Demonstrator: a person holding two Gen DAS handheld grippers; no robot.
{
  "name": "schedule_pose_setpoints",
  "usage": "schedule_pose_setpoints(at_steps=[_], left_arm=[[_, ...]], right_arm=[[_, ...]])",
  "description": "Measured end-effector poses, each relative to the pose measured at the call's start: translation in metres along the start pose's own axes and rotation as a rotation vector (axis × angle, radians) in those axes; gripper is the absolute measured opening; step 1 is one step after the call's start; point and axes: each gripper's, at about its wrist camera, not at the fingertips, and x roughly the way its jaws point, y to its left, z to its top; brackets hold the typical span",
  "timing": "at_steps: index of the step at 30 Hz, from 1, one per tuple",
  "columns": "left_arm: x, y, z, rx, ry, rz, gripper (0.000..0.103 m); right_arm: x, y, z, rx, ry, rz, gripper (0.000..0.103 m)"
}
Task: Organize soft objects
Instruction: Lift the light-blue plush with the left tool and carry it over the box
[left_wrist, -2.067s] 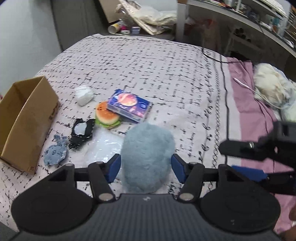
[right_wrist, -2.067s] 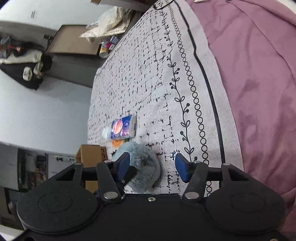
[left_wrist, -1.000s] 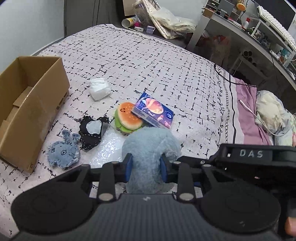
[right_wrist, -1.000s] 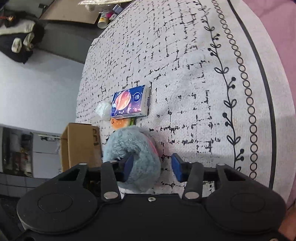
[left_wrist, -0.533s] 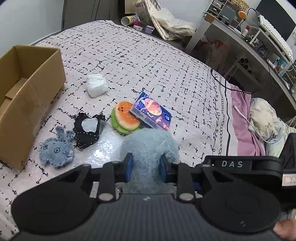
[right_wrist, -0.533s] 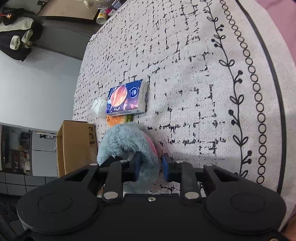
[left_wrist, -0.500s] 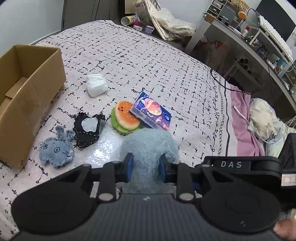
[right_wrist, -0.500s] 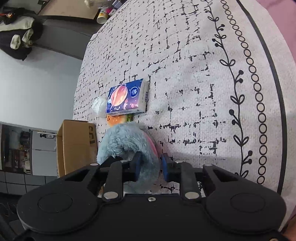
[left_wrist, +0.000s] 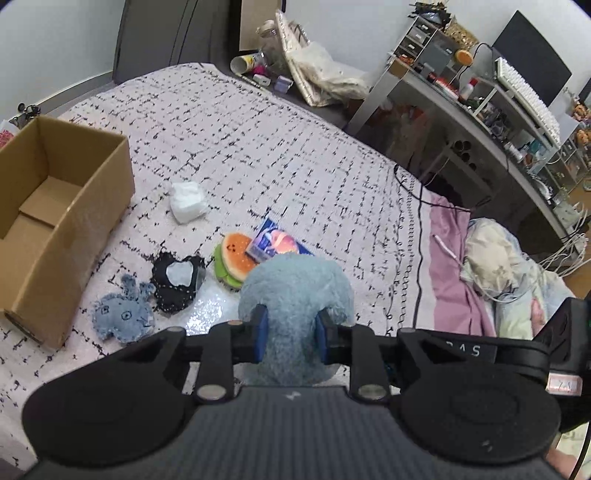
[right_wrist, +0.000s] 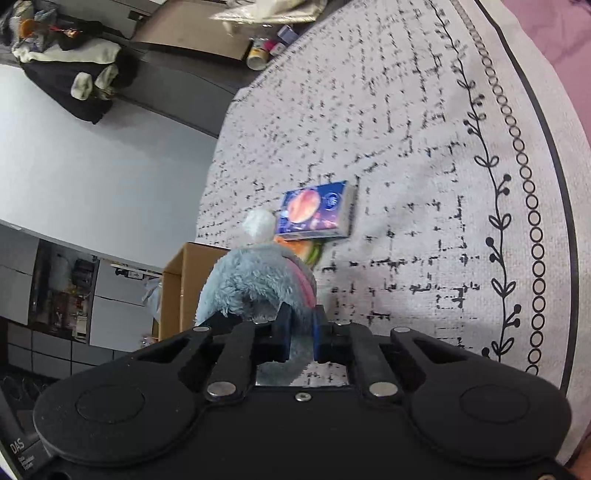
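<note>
Gripping a fluffy blue plush toy (left_wrist: 295, 291) from two sides, both hand-held grippers are clamped on it above a bed. The left gripper (left_wrist: 290, 334) has its blue pads pressed into the toy's middle. The right gripper (right_wrist: 300, 332) has just been closing and now pinches a narrower part of the same toy, which shows a pink strip. On the patterned bedspread (left_wrist: 258, 147) beyond lie a burger plush (left_wrist: 234, 260), a blue tissue pack (left_wrist: 275, 243), a black heart pouch (left_wrist: 177, 280), a small blue plush (left_wrist: 123, 317) and a white bundle (left_wrist: 187, 201). An open cardboard box (left_wrist: 55, 221) stands at the left.
</note>
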Motion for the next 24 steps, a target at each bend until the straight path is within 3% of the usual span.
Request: schedule_pose_setpoints(at_steps=[11,24], left_arm=[[-0.034,0.004,0.019,0.014,-0.044,-0.037,0.024],[-0.071,0.039,0.053,0.003,-0.105,-0.061,0.024]], right_arm=[[-0.018,0.051,-0.002,-0.1,-0.081,-0.037,0.011],[-0.007,0.116,-0.01,-0.182,-0.132,-0.046,0.011]])
